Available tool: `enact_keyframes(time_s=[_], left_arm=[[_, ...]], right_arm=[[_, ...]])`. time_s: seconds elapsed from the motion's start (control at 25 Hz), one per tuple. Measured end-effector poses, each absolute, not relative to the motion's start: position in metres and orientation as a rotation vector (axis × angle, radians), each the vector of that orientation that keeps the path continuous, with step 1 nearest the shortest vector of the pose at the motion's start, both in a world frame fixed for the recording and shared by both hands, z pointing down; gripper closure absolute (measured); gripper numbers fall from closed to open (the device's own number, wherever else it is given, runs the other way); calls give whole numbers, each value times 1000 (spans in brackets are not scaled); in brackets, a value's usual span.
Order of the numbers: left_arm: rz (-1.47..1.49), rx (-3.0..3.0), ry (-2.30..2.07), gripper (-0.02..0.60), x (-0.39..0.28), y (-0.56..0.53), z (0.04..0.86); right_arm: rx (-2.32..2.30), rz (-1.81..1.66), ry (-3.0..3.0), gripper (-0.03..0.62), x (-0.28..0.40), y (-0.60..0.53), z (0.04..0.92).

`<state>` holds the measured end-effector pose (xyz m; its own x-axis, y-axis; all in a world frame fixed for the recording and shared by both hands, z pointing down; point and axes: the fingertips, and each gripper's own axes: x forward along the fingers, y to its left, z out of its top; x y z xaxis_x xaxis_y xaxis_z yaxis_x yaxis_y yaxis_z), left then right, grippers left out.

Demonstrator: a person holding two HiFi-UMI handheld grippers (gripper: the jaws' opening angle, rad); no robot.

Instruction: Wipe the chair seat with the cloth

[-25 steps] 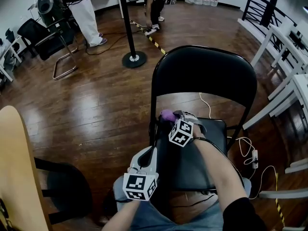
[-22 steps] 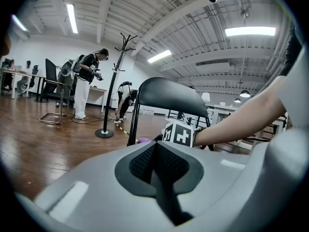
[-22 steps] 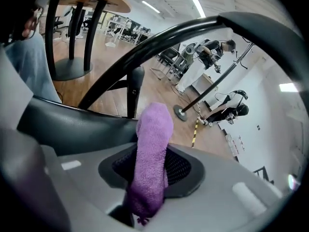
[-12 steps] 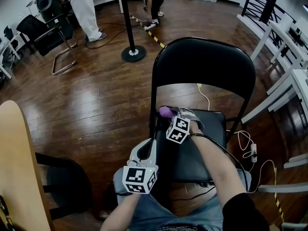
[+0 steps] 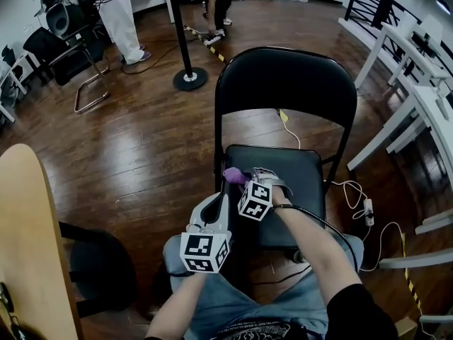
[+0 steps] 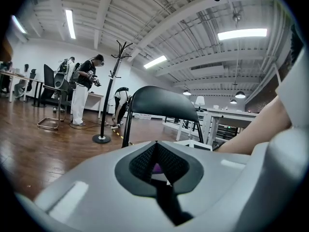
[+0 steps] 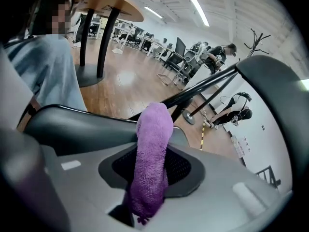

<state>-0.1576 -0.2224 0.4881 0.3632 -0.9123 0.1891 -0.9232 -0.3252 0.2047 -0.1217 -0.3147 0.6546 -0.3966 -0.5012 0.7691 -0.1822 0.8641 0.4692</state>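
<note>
A black folding chair stands in front of me, its seat [image 5: 297,179] below the curved backrest [image 5: 283,80]. My right gripper [image 5: 242,180] is shut on a purple cloth [image 5: 232,175] and holds it at the seat's left edge. In the right gripper view the cloth [image 7: 153,153] stands up between the jaws of that gripper [image 7: 155,151], over the dark seat [image 7: 72,124]. My left gripper [image 5: 218,202] hovers beside the seat's front left corner. In the left gripper view this gripper [image 6: 155,148] is shut on nothing, and the backrest [image 6: 159,98] rises beyond it.
A coat stand's pole and round base [image 5: 188,78] stand behind the chair. People [image 5: 120,13] and another chair [image 5: 78,55] are at the back left. A wooden tabletop [image 5: 28,246] is at my left, white tables [image 5: 417,98] at the right, and a cable [image 5: 361,204] lies on the floor.
The right gripper has slid the cloth a little toward the front along the seat's left edge. The left gripper has stayed beside the seat. My head view has shifted.
</note>
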Motion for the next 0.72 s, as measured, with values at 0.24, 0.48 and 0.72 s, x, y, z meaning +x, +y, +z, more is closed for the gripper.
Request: enact_keyframes(time_s=[0.24,0.48,0.72], left_arm=[[46,2381,-1622,578,-148,-201,482],[48,2390,-1633,578,-142,-180,477],[52,2408,-1629,578,-131,-171,473]], right_arm=[[497,-348,-2027,476,-119,-258,654],[452,-358,-2069,476,-119,-197,651],[401,-380,-2097,476,-117,-142,654]])
